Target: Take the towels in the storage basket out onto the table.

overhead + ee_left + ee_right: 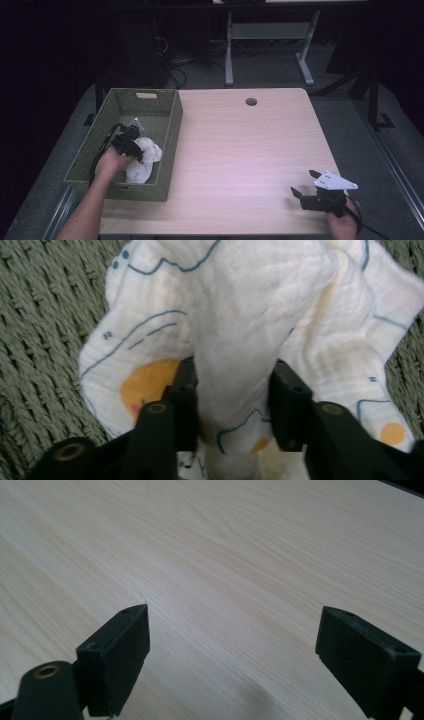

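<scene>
One cloth (235, 315) fold sits pinched in the left gripper (232, 400) fingers, inside the basket (167, 145). Lift-out not yet done. Right gripper (306, 183) waits on the surface (240, 150), fingers wide, empty.

A: Is any writing, label, brand or number showing anywhere?

B: Nothing readable is showing. The white cloth (250, 330) sitting between the jaws is carrying only drawn blue outlines and orange dots, no letters.

A: And ahead of the other jaws?

B: The tabletop (225, 555) is showing bare wood grain, carrying no marks or signs.
</scene>
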`<state>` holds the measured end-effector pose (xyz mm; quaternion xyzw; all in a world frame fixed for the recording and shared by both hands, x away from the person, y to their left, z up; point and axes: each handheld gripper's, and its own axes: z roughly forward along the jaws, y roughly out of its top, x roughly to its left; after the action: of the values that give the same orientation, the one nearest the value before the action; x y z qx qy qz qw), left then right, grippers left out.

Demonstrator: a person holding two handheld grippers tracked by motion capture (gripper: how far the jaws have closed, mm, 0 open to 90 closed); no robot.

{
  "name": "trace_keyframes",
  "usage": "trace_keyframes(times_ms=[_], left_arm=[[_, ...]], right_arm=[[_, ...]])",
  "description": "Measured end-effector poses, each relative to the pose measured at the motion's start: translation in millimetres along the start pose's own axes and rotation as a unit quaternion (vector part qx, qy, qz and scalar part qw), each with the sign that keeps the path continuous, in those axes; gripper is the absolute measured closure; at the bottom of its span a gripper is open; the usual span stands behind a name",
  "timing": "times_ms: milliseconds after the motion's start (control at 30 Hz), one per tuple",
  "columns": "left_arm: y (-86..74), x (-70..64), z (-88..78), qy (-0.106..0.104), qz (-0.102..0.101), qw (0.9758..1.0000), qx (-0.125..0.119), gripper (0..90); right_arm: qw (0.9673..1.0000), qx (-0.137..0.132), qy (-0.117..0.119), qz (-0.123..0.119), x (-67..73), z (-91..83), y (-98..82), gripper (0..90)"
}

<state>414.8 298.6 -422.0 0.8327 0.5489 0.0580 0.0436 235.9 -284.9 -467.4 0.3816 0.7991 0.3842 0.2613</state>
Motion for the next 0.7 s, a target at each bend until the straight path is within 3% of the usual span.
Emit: trace_keyframes(times_ms=[233, 400, 567, 700], left_arm=[[-2.3, 3.1, -1.6, -0.002, 0.010, 0.9999, -0.004, 70.8], [-4.4, 8.7, -4.8, -0.017, 0.002, 0.9998, -0.009, 72.1], [-7.3, 15.3, -15.6, -0.038, -0.009, 0.9987, -0.032, 72.5], [-11.5, 22.2, -28.2, -0.064, -0.025, 0.9955, -0.065, 72.4]], right_arm=[[1.0000, 0.001, 0.001, 0.000, 1.0, 1.5, -0.2, 13.7], [1.0000, 0.003, -0.001, 0.001, 1.1, 2.2, -0.3, 13.7], [1.0000, 0.003, -0.002, -0.001, 1.4, 2.4, -0.4, 13.7], [1.0000, 0.003, -0.002, 0.000, 1.5, 2.6, -0.6, 13.7]])
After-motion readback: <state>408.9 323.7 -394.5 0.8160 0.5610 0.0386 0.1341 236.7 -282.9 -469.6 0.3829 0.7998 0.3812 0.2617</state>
